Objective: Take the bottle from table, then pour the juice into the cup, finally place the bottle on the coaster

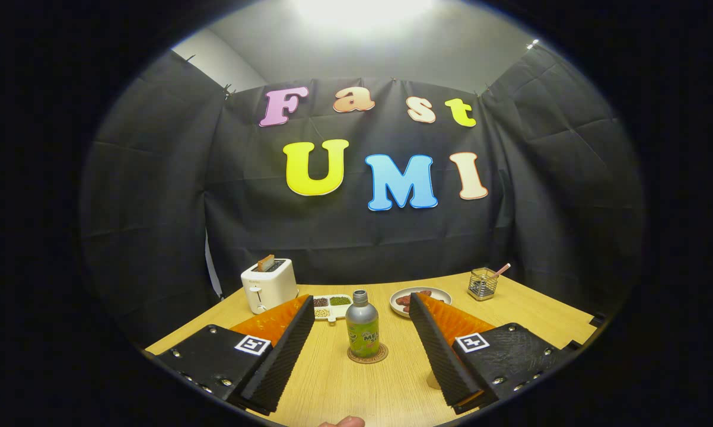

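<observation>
Bottle (362, 325) is seen upright on the round coaster (368, 354), in the middle of the wooden table (546, 320), just ahead of the gripper (362, 308). The fingers are spread wide, one to each side of the bottle, and nothing is touched by them. At the far left a toaster (268, 286) is set, with a divided tray (331, 306) beside it. Farther right a plate (420, 300) is placed, and at the far right a wire holder (483, 283).
</observation>
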### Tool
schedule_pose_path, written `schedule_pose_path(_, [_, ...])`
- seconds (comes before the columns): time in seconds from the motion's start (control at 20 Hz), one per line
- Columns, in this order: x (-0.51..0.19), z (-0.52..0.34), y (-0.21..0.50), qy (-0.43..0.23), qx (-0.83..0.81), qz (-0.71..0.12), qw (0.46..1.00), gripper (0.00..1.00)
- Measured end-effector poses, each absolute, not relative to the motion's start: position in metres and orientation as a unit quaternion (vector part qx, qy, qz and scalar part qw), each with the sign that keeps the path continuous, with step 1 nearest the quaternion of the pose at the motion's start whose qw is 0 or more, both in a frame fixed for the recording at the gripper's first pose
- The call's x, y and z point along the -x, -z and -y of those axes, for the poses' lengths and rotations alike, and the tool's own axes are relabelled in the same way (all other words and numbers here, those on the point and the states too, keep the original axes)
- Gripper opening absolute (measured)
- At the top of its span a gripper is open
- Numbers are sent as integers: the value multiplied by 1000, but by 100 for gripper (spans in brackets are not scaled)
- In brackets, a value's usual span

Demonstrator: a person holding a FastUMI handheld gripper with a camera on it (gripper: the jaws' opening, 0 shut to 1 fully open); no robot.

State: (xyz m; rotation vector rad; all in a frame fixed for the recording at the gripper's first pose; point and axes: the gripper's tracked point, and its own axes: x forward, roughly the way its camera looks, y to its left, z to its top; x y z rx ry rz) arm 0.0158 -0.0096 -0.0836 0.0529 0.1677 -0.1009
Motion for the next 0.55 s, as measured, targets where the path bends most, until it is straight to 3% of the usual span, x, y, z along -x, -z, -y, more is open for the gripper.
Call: schedule_pose_path(0.55, [-21,0,75,40,-23,-77,996,98])
